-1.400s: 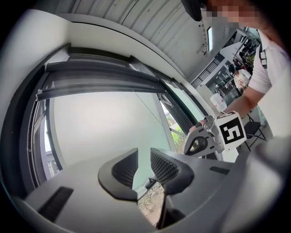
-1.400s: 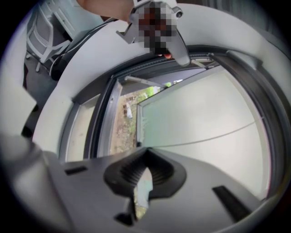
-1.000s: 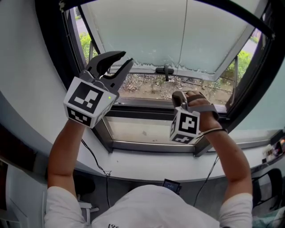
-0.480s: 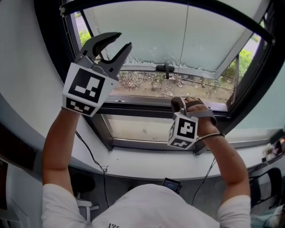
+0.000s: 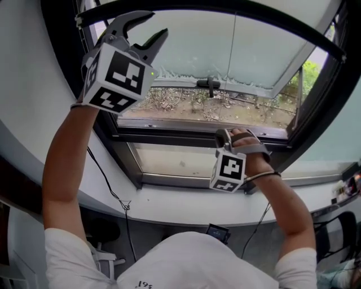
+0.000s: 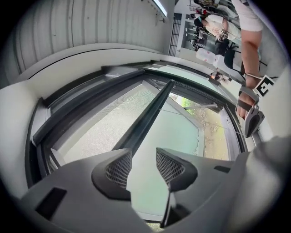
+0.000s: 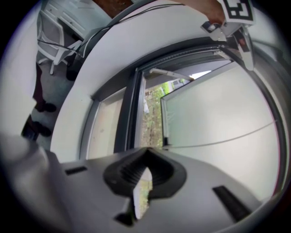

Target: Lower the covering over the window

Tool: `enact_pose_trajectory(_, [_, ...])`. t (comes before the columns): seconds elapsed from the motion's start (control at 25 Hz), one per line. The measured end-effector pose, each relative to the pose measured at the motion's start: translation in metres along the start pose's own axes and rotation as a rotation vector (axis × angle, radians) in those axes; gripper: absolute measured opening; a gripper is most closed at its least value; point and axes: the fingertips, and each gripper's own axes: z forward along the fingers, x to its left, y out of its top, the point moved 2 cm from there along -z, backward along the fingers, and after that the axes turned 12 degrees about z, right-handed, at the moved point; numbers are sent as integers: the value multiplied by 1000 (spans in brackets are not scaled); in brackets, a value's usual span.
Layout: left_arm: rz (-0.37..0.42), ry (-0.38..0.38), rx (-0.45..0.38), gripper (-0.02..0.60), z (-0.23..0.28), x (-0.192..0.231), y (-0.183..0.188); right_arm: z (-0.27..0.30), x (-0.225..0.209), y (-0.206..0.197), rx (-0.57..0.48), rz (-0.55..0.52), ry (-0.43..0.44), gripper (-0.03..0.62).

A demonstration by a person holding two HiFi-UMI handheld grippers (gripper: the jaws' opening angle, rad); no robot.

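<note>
The window covering is a fine-mesh shade ending in a dark bottom bar, rolled high on the window. In the head view that bar arcs across the top of the frame. My left gripper is raised to the upper left, just under the bar. Its jaws are opening and nothing lies between the pads; the bar shows beyond the gap. My right gripper hangs low by the lower window frame, shut and empty. A frosted pane is swung outward.
A dark window handle sits on the pane's lower edge, with gravel and plants outside below it. The white sill curves beneath the frame. A thin cable hangs at the left, and a small device lies under the sill.
My left gripper has risen toward the bar at the window's top and its jaws have spread wider. The right gripper has sunk slightly and stays shut.
</note>
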Motion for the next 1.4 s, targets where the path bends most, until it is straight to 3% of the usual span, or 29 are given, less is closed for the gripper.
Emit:
enact_pose_trajectory(0.36, [87, -82, 49, 195, 25, -20, -7, 6, 26, -5, -2, 28, 42, 21])
enact_pose_trajectory(0.68, [223, -54, 71, 198, 26, -15, -2, 8, 30, -4, -5, 29, 50, 21])
enact_pose_trajectory(0.8, [255, -76, 81, 198, 32, -17, 0, 10, 31, -4, -8, 33, 52, 21])
enact_pose_trajectory(1.4, [268, -207, 167, 195, 40, -54, -13, 21, 54, -9, -25, 68, 99, 21])
